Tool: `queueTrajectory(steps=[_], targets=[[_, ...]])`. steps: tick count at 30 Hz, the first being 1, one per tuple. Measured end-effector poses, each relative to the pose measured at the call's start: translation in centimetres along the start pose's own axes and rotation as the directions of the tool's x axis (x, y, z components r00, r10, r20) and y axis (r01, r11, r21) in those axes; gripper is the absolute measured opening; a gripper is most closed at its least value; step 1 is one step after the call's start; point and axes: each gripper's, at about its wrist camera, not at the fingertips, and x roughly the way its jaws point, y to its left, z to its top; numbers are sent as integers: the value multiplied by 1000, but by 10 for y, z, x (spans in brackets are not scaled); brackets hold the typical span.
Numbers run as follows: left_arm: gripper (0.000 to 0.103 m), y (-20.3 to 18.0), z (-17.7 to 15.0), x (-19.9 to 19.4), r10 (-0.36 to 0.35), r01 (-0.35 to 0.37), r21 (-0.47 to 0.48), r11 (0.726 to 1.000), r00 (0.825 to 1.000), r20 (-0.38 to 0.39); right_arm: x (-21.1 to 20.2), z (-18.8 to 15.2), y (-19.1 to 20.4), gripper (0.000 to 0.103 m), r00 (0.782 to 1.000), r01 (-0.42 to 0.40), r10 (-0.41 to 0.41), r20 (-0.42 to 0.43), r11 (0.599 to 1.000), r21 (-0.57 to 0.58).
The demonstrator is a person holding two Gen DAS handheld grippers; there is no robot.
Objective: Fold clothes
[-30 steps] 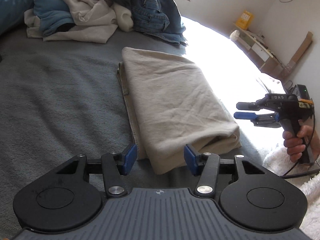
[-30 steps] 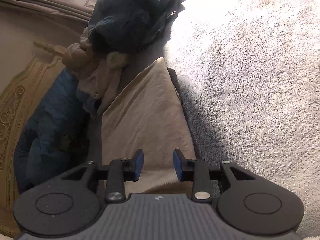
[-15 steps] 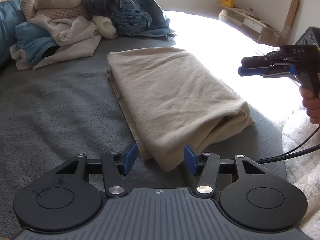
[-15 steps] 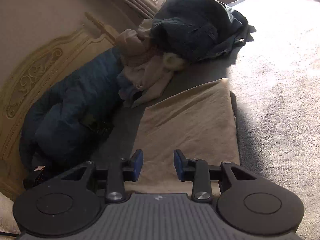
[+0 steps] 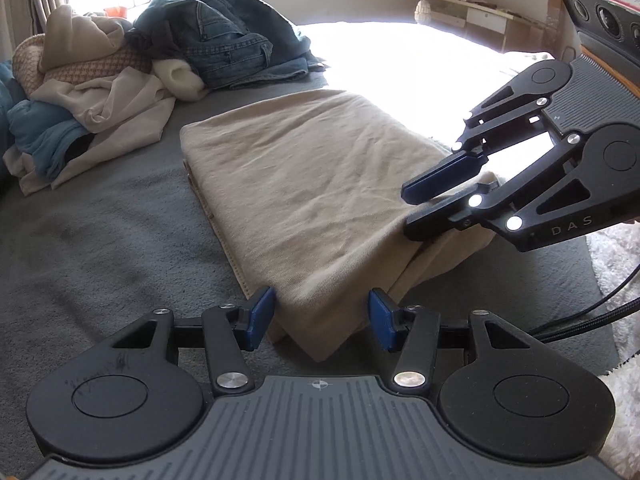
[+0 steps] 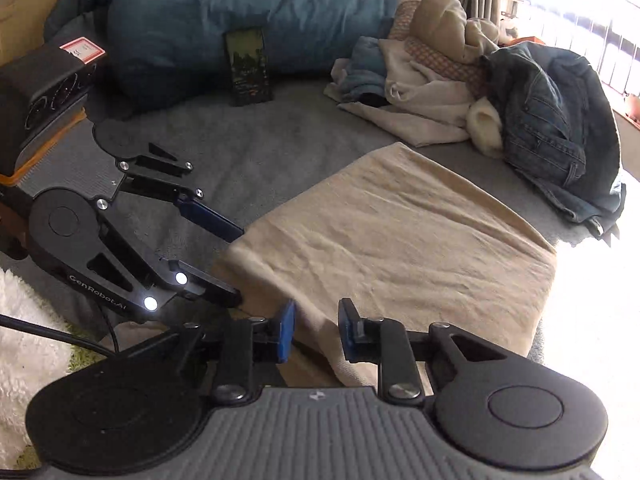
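Observation:
A folded beige garment (image 5: 312,184) lies flat on the grey bedcover (image 5: 100,240). My left gripper (image 5: 320,320) is open at its near corner, and the fold's tip sits between the blue pads (image 5: 260,318) without being pinched. In the right wrist view the same left gripper (image 6: 240,266) straddles that corner from the left. My right gripper (image 6: 316,328) is at the garment's (image 6: 400,248) near edge with cloth between its jaws, which are closing. A gap still shows between its pads. From the left wrist view the right gripper (image 5: 408,212) reaches in from the right over the fold's edge.
A heap of unfolded clothes (image 5: 92,92) and blue jeans (image 5: 216,44) lies at the bed's far side. A blue duvet (image 6: 240,20) with a dark phone (image 6: 248,64) against it is at the headboard. A white fluffy rug (image 6: 24,340) and cables (image 5: 580,320) lie near me.
The right gripper swung in from beside the bed to the garment's near edge, rolled over, and its jaws narrowed. The left gripper rolled level and edged closer to the corner.

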Motion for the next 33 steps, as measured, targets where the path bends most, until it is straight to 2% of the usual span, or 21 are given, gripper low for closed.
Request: queueTrajectory(steps=[3,11,14,16,18,22,26,28,30,33], targets=[[52,-3,1,-1,27,-27,12,1000,999,17,7,3,5,4,1000,27,-27,1,999,-29],[50,-19,7,-2,84,-93,92,991,992,91,-10,4,-6,2,998,-10,6,69,998,61],[36,-23,10,-1,101,-113,114,987,989,110,-14,4,-9,2,996,-23,16,86,996,81],[33,-23,11,-1,114,-127,106,986,986,120,-15,4,-10,2,996,-28,20,89,996,89],[24,-26,10,-2,130,-146,119,982,983,133,-15,3,-10,2,995,-34,25,93,995,97],[22,-33,5,-1,168,-190,176,966,977,133,-15,2,-10,2,995,-39,30,98,994,99],[26,-29,-1,0,179,-194,167,967,979,101,-14,2,-12,2,994,-54,42,102,992,114],[23,-29,0,-3,184,-201,152,968,975,122,-14,1,-12,2,994,-57,45,104,991,119],[11,-28,1,-3,167,-184,135,974,978,127,-13,0,-15,2,993,-65,51,107,989,135],[8,-28,1,-3,150,-168,139,976,980,132,-14,0,-16,9,992,-64,47,118,987,146]])
